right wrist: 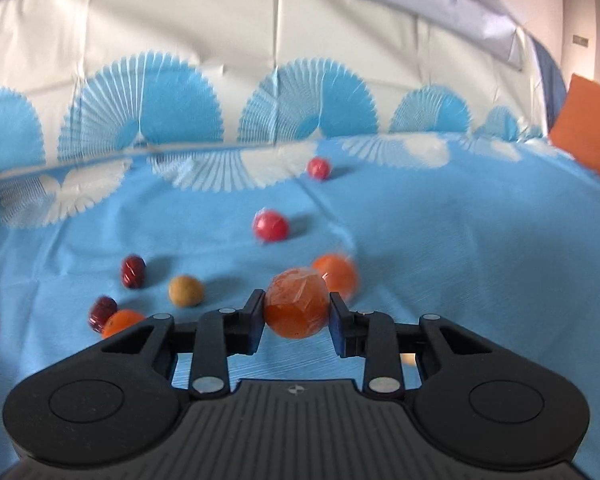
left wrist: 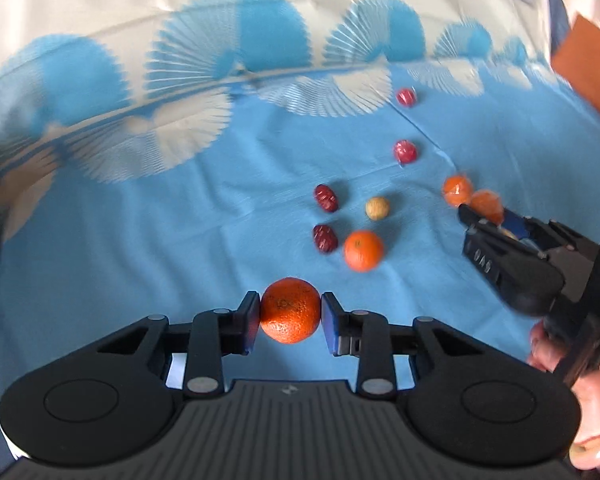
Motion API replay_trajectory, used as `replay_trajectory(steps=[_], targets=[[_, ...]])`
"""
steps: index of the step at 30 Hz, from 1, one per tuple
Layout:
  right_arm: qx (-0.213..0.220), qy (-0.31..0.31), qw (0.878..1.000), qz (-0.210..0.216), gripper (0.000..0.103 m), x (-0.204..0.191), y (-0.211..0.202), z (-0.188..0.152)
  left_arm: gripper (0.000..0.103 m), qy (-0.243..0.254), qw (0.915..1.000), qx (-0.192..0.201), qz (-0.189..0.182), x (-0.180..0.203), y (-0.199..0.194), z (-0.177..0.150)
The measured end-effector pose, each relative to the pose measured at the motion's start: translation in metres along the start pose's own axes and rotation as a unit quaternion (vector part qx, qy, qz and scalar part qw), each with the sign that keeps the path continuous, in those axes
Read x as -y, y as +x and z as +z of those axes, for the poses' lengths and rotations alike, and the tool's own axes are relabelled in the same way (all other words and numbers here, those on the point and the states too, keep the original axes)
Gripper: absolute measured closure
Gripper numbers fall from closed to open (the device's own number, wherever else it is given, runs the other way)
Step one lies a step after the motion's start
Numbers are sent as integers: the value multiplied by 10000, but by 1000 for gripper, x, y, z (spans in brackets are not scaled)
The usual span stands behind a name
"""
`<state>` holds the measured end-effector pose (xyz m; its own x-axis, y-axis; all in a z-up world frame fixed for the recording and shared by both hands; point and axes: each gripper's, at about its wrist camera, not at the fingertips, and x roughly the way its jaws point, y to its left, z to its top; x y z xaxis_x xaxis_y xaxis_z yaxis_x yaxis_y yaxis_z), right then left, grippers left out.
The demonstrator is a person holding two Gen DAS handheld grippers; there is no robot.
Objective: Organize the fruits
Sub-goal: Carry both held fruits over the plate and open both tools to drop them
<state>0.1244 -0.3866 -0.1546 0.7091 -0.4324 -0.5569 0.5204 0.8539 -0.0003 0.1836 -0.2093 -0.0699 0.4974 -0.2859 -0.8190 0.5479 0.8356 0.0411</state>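
My left gripper [left wrist: 290,312] is shut on a bare orange [left wrist: 290,310], held above the blue cloth. My right gripper [right wrist: 297,309] is shut on an orange wrapped in clear film [right wrist: 297,307]; it also shows at the right of the left wrist view [left wrist: 486,204]. A second wrapped orange [right wrist: 336,274] lies just behind it [left wrist: 457,190]. Another bare orange [left wrist: 363,250] lies on the cloth near two dark red dates [left wrist: 326,198] [left wrist: 325,238] and a small tan fruit [left wrist: 377,208]. Two wrapped red fruits [left wrist: 406,151] [left wrist: 405,97] lie farther back.
The blue and white patterned cloth [left wrist: 140,220] covers the surface and rises as a backdrop. An orange flat object [left wrist: 592,64] stands at the far right edge. The person's hand [left wrist: 580,360] holds the right gripper's handle.
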Motion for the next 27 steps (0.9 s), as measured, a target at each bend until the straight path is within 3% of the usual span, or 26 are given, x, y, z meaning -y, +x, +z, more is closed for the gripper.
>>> replay_trajectory(steps=[4, 8, 11, 15, 20, 27], targets=[[195, -99, 9989, 415, 69, 7, -70, 17, 67, -390, 9991, 47, 184, -10, -66, -38], [572, -1057, 9868, 1086, 69, -11, -156, 17, 67, -779, 9957, -76, 485, -27, -120, -73], [296, -1137, 9789, 1670, 69, -23, -209, 16, 67, -899, 9920, -184, 866, -36, -155, -100], [-49, -1129, 9677, 2255, 69, -40, -272, 7, 67, -1062, 9895, 63, 977, -46, -207, -136], [-297, -1217, 9555, 2670, 69, -63, -335, -8, 67, -1355, 9854, 327, 978, -47, -258, -181], [-254, -1579, 9434, 2905, 69, -76, -399, -35, 67, -1575, 9809, 554, 999, -42, -296, -223]])
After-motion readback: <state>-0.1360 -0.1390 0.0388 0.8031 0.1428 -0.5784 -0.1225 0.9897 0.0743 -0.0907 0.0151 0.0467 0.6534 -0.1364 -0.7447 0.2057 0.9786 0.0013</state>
